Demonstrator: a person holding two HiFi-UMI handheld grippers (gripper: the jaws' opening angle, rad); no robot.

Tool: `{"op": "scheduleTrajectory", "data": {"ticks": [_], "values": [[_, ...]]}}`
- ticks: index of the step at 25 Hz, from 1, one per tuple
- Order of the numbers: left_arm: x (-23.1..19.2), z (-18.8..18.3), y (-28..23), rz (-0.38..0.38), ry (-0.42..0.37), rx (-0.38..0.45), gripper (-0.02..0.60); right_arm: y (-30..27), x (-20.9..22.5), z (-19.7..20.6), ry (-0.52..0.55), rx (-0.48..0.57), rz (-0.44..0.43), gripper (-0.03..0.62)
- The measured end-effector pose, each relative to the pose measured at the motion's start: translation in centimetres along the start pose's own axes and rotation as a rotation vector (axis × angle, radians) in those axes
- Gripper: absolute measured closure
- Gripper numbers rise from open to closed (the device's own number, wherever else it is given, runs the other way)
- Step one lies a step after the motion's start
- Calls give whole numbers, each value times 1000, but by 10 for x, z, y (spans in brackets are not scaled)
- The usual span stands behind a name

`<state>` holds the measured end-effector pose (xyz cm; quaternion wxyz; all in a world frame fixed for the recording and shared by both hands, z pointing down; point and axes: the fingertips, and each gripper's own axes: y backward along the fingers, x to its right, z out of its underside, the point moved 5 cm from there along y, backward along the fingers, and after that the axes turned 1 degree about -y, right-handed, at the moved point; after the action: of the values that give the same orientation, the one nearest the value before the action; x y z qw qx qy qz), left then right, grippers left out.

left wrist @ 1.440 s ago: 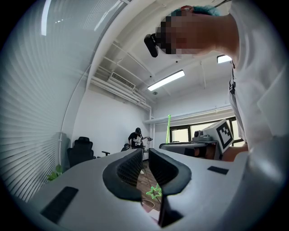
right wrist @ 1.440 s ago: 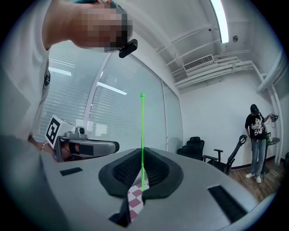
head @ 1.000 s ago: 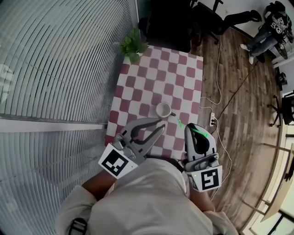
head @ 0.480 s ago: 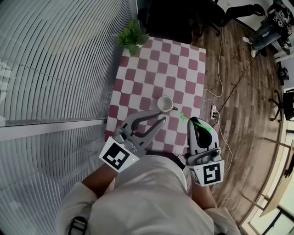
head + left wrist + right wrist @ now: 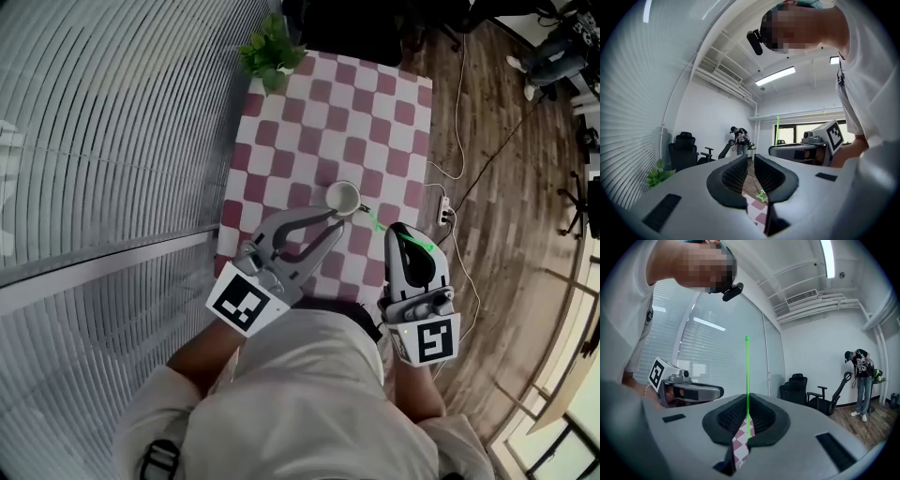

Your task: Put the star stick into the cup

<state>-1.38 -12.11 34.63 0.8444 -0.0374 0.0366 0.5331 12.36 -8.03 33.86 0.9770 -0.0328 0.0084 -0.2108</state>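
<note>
green leafy plant [image 5: 269, 52] at far corner of red-and-white checked bench [image 5: 375, 112]; white ceramic cup [image 5: 342, 197] unblocked. thin green star stick [image 5: 747, 380] pinched in right tool [image 5: 401, 234]; left tool [image 5: 330, 225] narrowly parted, empty.

Right claw [image 5: 397, 231] holds star stick [image 5: 376, 221] beside cup [image 5: 342, 197].

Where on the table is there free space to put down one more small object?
The far half of the checkered table is bare, between the plant by its far left corner and the cup. The near edge is crowded: the cup, the left gripper and the right gripper holding the star stick.
</note>
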Motion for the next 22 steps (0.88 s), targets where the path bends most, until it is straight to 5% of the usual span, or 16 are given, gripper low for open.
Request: {"op": "scheduleTrajectory", "data": {"ticks": [22], "values": [[-24,49,-19,20,-11,-99,511,-38,16,48,-121,-39,-19,556]]}}
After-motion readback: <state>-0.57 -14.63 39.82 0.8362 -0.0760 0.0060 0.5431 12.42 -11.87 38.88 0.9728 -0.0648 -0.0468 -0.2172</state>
